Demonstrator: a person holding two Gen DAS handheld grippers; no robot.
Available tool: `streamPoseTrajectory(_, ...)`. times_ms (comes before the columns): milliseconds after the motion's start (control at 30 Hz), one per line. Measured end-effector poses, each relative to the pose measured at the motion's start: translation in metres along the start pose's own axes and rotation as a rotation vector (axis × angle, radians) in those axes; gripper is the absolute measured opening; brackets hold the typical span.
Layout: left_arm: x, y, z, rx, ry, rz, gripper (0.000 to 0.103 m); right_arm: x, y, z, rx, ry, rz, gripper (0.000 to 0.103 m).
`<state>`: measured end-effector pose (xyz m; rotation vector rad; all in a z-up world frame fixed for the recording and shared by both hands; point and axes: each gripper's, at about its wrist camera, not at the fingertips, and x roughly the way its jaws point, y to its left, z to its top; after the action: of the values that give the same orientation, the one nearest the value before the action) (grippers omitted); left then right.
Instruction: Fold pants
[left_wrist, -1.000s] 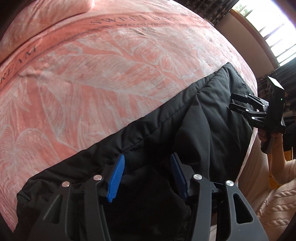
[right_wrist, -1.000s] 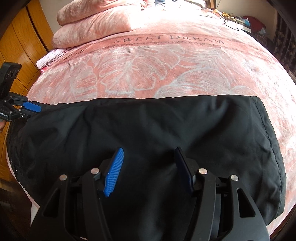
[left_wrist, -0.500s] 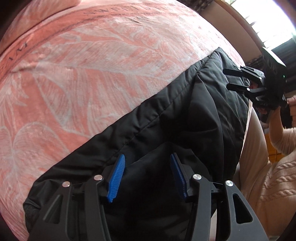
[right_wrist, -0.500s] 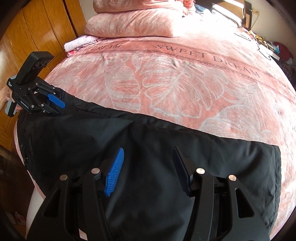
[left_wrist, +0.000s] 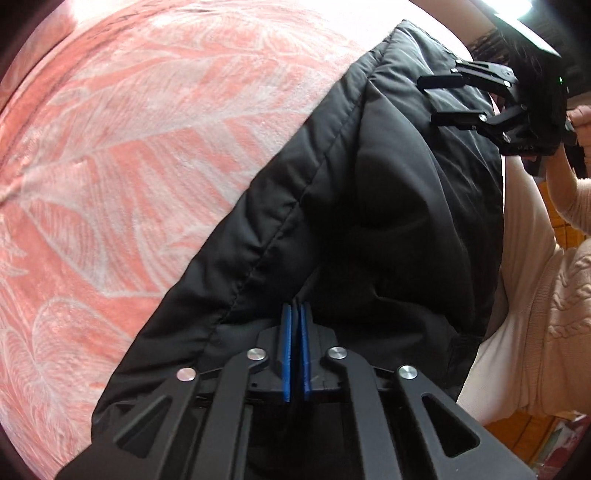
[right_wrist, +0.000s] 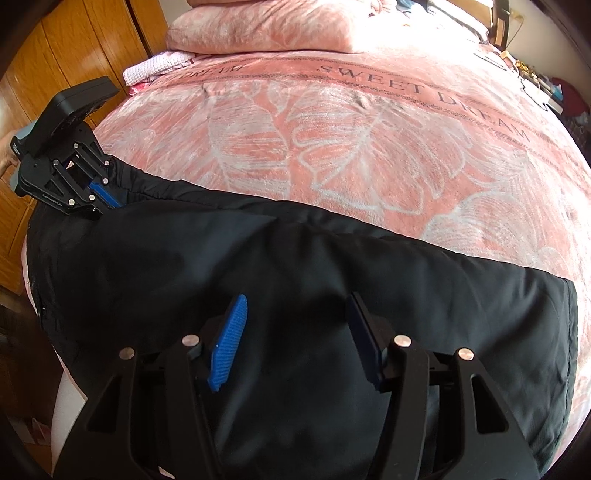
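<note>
A: What could go wrong here?

B: The left gripper (left_wrist: 294, 317) has just snapped its jaws together at one end of the black pants (left_wrist: 369, 221), which lie across the near edge of the pink blanket (left_wrist: 129, 147). Whether the blue pads (left_wrist: 286, 354) caught cloth or met bare is hard to see; a thin pinch could slip once lifted.

A: And the other?

B: The right gripper (right_wrist: 295, 314) hovers over the pants with jaws half apart, holding nothing. If only one end rises, the padded, smooth fabric may sag and fold crooked.

A: Texture?

B: Puffy, stitched seams, slick; the blanket is plush, leaf-patterned.
</note>
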<state>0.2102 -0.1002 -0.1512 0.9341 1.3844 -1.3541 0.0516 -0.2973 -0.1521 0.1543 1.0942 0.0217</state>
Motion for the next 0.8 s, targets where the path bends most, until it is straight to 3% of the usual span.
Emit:
streamPoseTrajectory(100,-0.007,-0.006,-0.007,-0.005,-0.037,0.018,0.002,-0.001,-0.004,-0.001,0.017,-0.002,-0.002,0.058)
streamPoseTrajectory(233,-0.038,0.012,-0.022,-0.11,-0.211,0.11,0.002,-0.002,-0.01,0.0,0.048,-0.012,-0.012,0.058)
streamPoseTrajectory(300,-0.05,0.025,-0.027,-0.172,-0.254,0.137,0.002,-0.002,-0.015,0.004,0.078,-0.022,-0.017,0.058)
streamPoseTrajectory(467,-0.034,0.018,-0.02,-0.154,-0.172,0.179,0.002,0.007,-0.017,0.007,0.089,-0.001,-0.035,0.058)
streamPoseTrajectory(567,-0.035,0.01,-0.017,-0.171,-0.173,0.197,0.005,0.004,-0.014,0.002,0.059,0.0,-0.044,0.058)
streamPoseTrajectory(667,-0.05,-0.003,-0.024,-0.234,-0.237,0.229,0.016,-0.011,-0.029,-0.008,0.081,-0.016,-0.055,0.058)
streamPoseTrajectory(767,-0.068,-0.008,-0.032,-0.297,-0.348,0.259,0.035,-0.035,-0.057,-0.024,0.146,-0.037,-0.081,0.058)
streamPoseTrajectory(800,-0.072,-0.016,-0.028,-0.337,-0.386,0.269,0.049,-0.042,-0.066,-0.03,0.165,-0.041,-0.087,0.058)
